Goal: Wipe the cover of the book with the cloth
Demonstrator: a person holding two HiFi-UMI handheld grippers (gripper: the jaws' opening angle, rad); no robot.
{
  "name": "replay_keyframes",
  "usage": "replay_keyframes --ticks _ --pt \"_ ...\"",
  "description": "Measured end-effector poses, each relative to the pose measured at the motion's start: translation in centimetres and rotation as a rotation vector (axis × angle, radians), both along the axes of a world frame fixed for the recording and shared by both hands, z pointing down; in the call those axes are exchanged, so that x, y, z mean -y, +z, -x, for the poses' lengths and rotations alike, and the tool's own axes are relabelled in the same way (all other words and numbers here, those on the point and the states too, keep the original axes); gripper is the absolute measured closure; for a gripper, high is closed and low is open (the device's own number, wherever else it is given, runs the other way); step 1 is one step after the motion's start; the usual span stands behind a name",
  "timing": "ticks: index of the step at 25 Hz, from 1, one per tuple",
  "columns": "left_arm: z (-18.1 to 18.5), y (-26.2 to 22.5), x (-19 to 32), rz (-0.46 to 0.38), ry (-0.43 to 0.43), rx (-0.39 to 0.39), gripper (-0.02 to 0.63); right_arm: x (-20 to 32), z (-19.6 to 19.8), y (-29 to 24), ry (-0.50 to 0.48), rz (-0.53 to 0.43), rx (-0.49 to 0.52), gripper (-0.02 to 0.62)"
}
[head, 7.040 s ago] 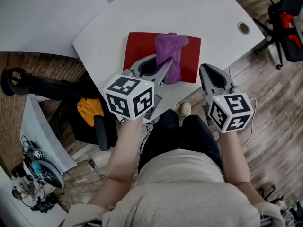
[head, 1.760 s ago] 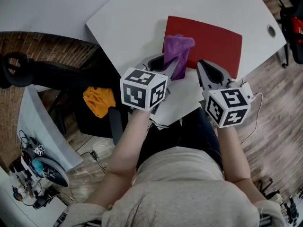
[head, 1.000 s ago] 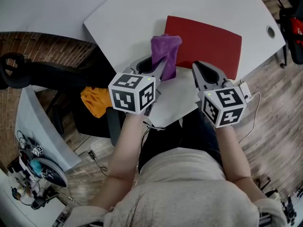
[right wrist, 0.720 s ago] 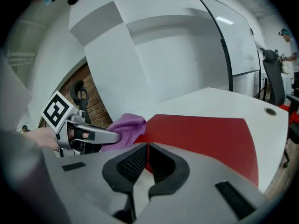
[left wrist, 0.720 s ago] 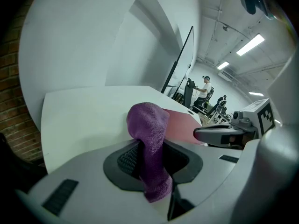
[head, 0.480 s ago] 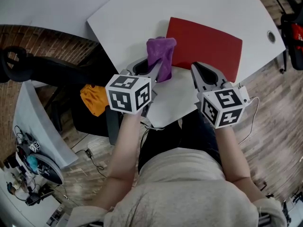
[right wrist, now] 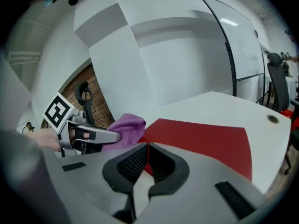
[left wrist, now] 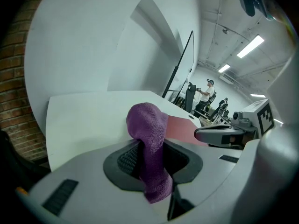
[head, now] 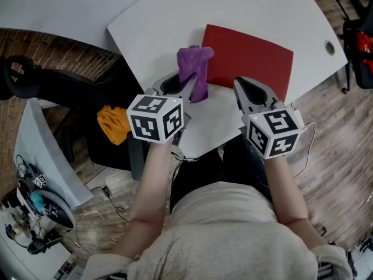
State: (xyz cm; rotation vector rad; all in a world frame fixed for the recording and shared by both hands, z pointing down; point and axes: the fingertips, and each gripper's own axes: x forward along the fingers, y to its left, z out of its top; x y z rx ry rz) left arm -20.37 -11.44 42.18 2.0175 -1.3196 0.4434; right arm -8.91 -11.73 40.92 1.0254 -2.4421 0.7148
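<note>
Head view shows our left gripper (head: 194, 85) clamped on the purple cloth (head: 193, 67), bunched at the 9 o'clock edge of the red book (head: 252, 60) on the white table (head: 157, 16), seemingly poised to sweep the cover, while our right gripper (head: 239, 85), jaws together and empty, hovers at the book's 6 o'clock.

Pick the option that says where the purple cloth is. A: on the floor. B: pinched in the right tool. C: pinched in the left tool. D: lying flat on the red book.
C: the left gripper view shows the purple terry cloth clamped between the jaws of the left tool, while the right tool is shut on nothing.
</note>
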Motion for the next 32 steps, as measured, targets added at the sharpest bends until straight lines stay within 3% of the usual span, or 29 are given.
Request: replay_keyframes --ticks 16,26,32 --pt "-2.4 -5.3 0.0 -0.124 -0.006 -0.018 0.495 0.1 -1.7 -4.6 -0.067 -0.078 0.051 0.574" --pt "-4.8 -10.5 -0.1 -0.25 0.021 -0.004 0.495 -0.4 -3.0 -8.9 -0.084 -0.149 0.109 0.574" --pt "-6.1 -14.0 0.1 -0.35 0.026 -0.057 0.495 -0.5 -4.1 -11.2 -0.081 -0.19 0.148 0.574"
